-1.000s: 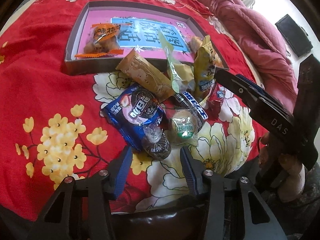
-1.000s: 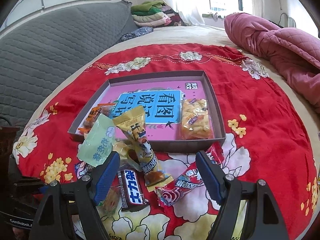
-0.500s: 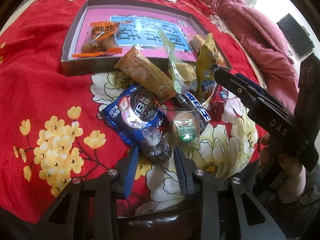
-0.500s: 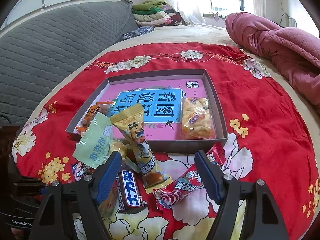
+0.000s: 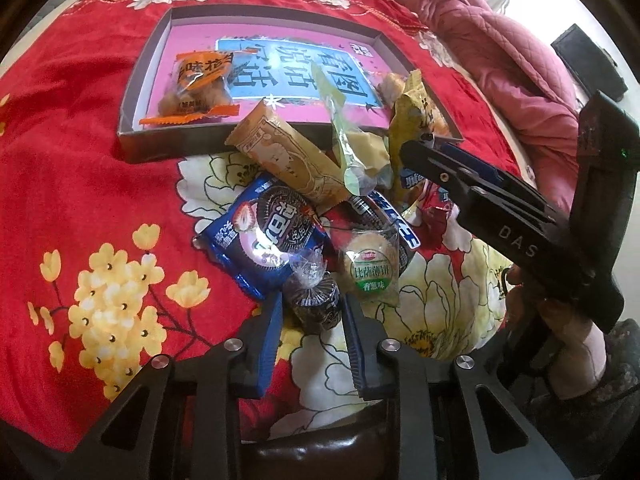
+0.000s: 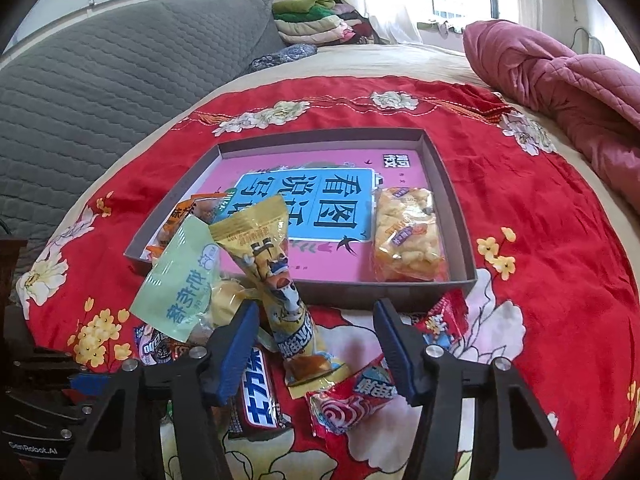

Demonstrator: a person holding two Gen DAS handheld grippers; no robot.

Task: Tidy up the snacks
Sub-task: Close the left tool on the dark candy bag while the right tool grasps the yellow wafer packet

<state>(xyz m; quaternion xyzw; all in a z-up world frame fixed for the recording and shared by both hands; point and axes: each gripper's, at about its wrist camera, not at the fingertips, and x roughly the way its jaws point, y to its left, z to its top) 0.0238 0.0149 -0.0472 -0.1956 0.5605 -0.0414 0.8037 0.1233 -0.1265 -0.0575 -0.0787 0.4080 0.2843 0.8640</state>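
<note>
My left gripper [image 5: 314,316] is closing, its blue pads against the sides of a small dark wrapped cookie [image 5: 314,300] at the near edge of a snack pile. My right gripper [image 6: 316,308] is closing too, and its pads stand apart on either side of an upright yellow snack pack [image 6: 264,264] without touching it. Behind the pile lies a shallow box [image 6: 452,216] with a pink and blue bottom. It holds an orange pack [image 5: 196,88] and a pack of yellow puffs [image 6: 406,236]. The left wrist view also shows the right gripper [image 5: 424,148] reaching in from the right.
The pile holds a blue cookie pack [image 5: 264,240], a round biscuit with a green label [image 5: 370,272], a tan pack [image 5: 288,160], a pale green pack [image 6: 180,280], a chocolate bar [image 6: 260,396] and a red pack [image 6: 352,396]. A red floral cloth [image 6: 540,280] covers the bed; a pink quilt [image 6: 560,80] lies at the right.
The left jaws have come in from wide apart onto the dark wrapped cookie. The right jaws have narrowed around the yellow pack. Neither hand has shifted much.
</note>
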